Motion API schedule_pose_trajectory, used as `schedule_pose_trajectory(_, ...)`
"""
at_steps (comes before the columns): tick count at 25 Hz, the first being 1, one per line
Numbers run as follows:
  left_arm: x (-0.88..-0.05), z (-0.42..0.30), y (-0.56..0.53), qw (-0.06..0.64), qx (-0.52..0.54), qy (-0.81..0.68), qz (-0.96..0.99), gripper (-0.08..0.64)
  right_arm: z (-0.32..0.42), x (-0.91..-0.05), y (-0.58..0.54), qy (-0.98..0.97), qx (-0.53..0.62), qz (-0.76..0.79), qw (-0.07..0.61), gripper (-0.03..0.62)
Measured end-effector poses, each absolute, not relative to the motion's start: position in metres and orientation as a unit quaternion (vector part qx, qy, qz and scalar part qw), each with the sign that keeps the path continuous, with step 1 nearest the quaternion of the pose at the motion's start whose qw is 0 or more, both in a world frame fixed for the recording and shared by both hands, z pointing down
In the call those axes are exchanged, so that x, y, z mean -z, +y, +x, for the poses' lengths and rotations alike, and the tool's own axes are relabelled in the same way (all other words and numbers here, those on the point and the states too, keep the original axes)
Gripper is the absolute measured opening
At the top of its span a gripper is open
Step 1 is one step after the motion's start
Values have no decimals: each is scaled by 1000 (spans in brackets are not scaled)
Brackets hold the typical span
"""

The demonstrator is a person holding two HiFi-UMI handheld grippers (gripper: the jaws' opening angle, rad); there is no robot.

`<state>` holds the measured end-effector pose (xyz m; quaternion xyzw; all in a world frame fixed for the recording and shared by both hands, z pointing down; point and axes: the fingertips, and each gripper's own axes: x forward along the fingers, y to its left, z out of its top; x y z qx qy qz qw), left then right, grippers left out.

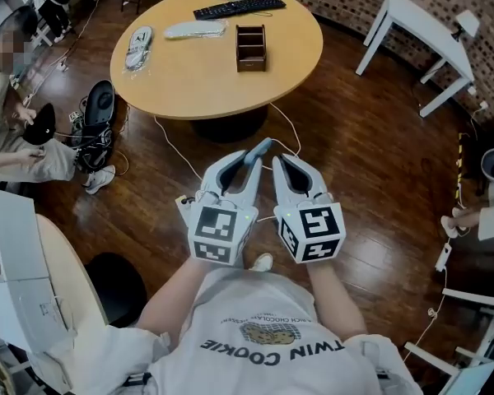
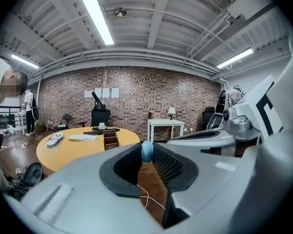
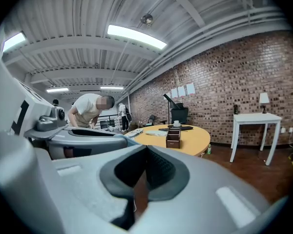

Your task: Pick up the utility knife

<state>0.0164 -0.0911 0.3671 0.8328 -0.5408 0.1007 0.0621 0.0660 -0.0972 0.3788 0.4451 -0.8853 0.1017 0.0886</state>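
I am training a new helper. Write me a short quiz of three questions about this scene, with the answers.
1. True or false: the left gripper holds something between its jaws.
2. The wooden box stands on: A the floor; B the round table; C a chair.
3. Fill in: the long black thing at the table's far edge is a ___.
Key: 1 false; 2 B; 3 keyboard.

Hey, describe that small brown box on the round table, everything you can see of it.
The box looks like dark brown wood, open on top, with dividers splitting it into about three slots. It stands upright on the round table, this side of the keyboard and beside a pale flat item, touching neither. Its contents cannot be made out.
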Motion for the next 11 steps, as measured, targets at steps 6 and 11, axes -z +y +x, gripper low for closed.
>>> schedule_pose_trajectory(6,-366,16,-70,71,-99,-548,827,74,61,-376,-77,-891,-99,435,83,2)
schedule_pose_trajectory(11,-362,17,-61,77,-103,-552,824,74,60,-368,-68,-894,-100,429,81,1)
